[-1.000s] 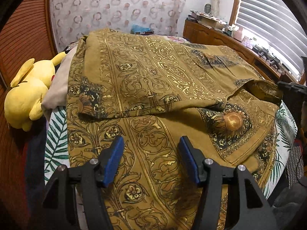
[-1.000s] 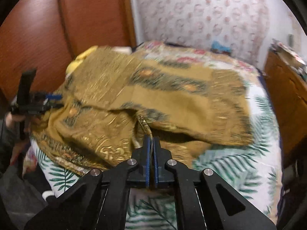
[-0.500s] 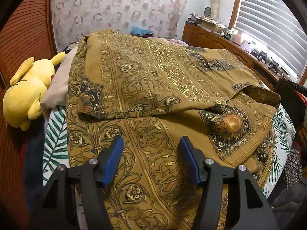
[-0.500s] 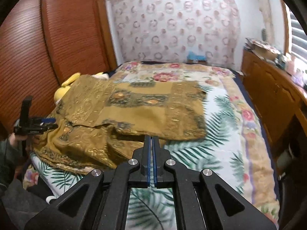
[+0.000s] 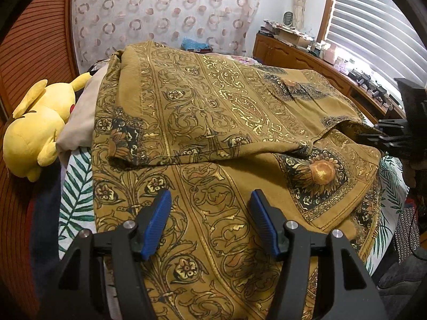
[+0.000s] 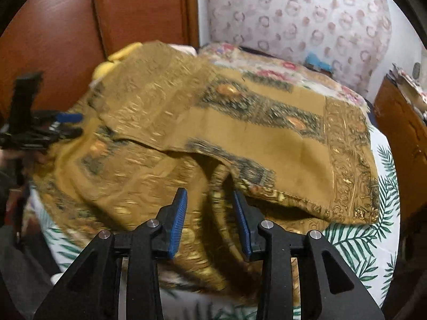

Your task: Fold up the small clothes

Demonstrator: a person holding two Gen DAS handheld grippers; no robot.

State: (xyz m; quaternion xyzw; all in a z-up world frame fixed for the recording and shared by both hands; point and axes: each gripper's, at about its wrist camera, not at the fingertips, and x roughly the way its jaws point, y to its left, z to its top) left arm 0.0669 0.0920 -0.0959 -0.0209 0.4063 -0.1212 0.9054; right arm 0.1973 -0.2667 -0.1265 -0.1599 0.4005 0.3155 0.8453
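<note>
A: Left to right, quick. In the left wrist view we've got the yellow plush toy [image 5: 37,128] at the far left, off the cloth, beside a pale pillow [image 5: 80,122].

B: Then the garment. We'd call it an ochre printed garment [image 5: 213,112] with gold scrollwork, spread on the leaf-print bedsheet [image 5: 76,186]. Its far part is already folded toward us; that fold edge runs across the middle.

A: Left gripper [image 5: 210,222]?

B: Jaws apart, hovering over the near panel, nothing between the blue pads. No grip.

A: Right wrist view is blurred. The right gripper [image 6: 209,222] has just been opening; its jaws stand apart now. A crumpled ridge of the garment [image 6: 267,138] sits in the gap, but the pads don't look pressed on it. We'd say loose.

B: Agreed. The left gripper [image 6: 53,125] shows at that view's far left edge, at the garment's side.

A: Farther right, the wooden dresser [image 6: 400,138] stands clear of the bed.

B: Progress?

A: We judge one fold done, roughly. The near half lies loose and hangs over the bed edge, and the right corner is bunched, not flat.

B: So what's left: smooth that corner, bring in the near panel, and fold again to a compact shape. Early to middle, we'd guess.
</note>
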